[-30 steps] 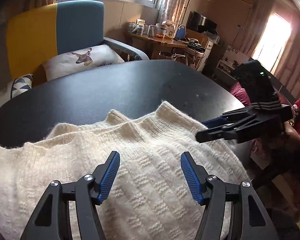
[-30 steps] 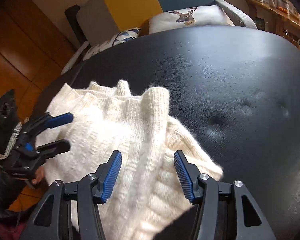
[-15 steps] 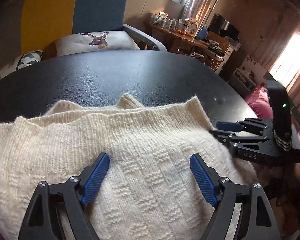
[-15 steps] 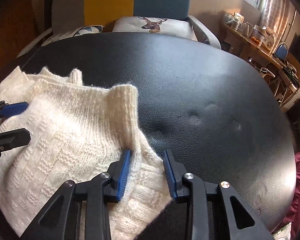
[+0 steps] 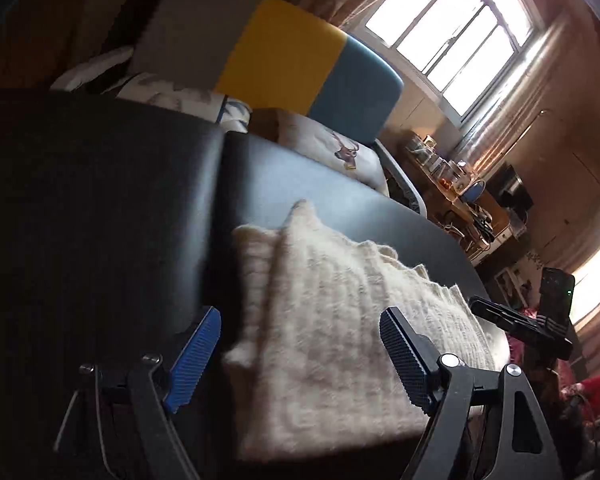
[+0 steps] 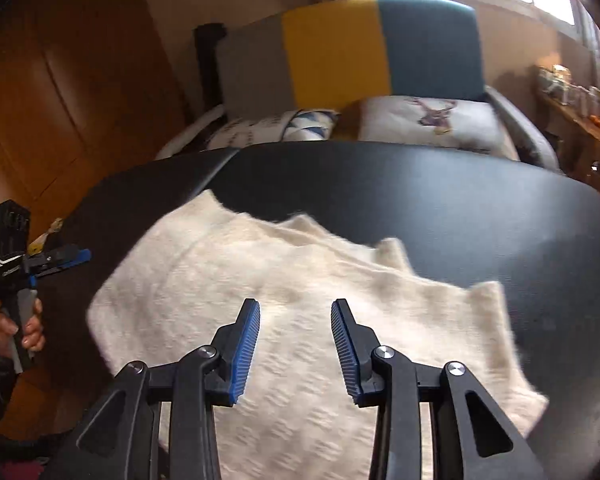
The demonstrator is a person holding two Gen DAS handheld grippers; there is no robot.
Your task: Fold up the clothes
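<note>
Cream knit sweater (image 5: 340, 320) lies flat on the black desk (image 5: 100, 200); left wrist view: left tongs (image 5: 300, 364) spread wide and empty at its near-left edge, bare desk to the left. Right wrist view: right tongs (image 6: 295, 350) part-open, empty, over the sweater's middle, desk free beyond its far edge and to the right; only here a hand (image 6: 18, 328) shows gripping the left tongs' handle off the desk's left edge.

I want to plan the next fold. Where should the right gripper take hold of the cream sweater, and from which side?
Probably the free corner of the cream sweater at its right edge, approached from the right over the bare black table. There the knit ends in a thin edge; under the open right gripper it lies flat.
</note>
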